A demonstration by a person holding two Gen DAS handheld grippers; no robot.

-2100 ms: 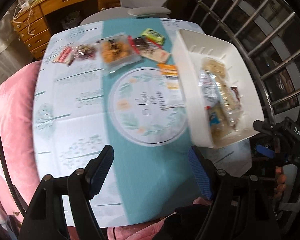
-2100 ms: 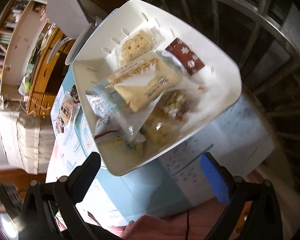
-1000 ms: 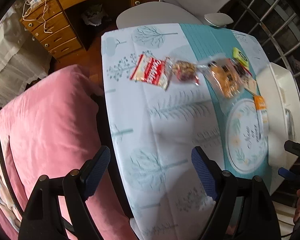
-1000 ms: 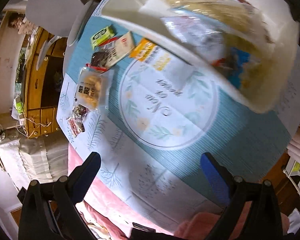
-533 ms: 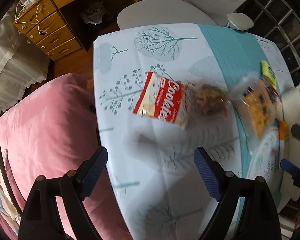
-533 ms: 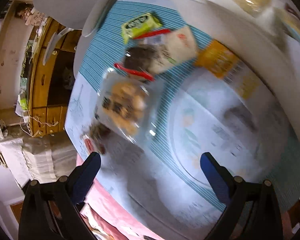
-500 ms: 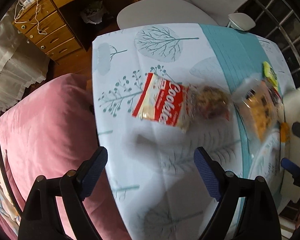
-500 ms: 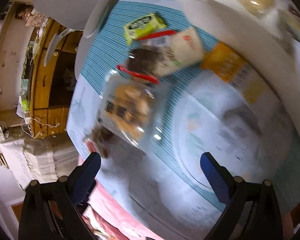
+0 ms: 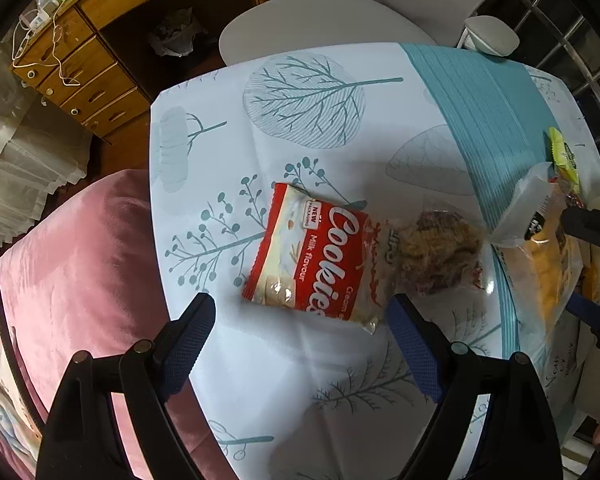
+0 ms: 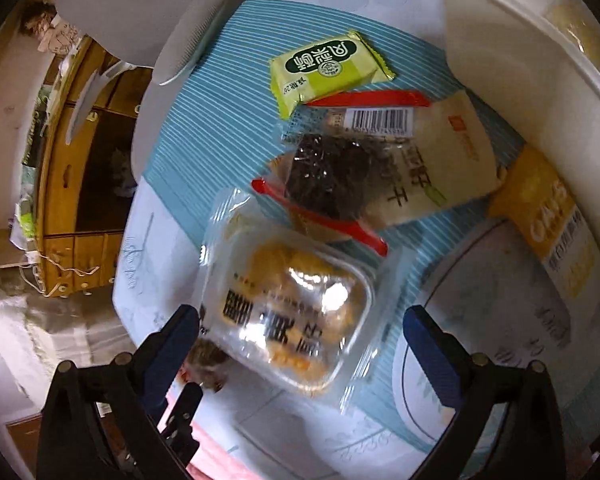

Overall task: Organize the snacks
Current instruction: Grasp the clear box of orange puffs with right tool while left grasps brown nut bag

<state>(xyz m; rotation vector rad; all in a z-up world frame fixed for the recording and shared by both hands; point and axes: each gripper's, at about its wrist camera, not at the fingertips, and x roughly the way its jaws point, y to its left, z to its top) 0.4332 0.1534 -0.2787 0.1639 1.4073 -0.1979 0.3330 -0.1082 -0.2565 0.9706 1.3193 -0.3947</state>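
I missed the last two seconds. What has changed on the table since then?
Both grippers left the white basket and came down over loose snacks: left gripper above the cookie pack, its jaws just opened wider; right gripper above the clear pastry pack. Nothing gripped. The snacks lie as before.

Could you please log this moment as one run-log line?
left hand-held gripper: open above cookies | right hand-held gripper: open over clear pack | tub: beside snacks

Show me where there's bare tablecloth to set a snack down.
Free: the patch with the big tree print, between the table's far edge and the Cookies packet. Crowded: green packet, barcode packet and clear pastry tray bunch beside the white basket.
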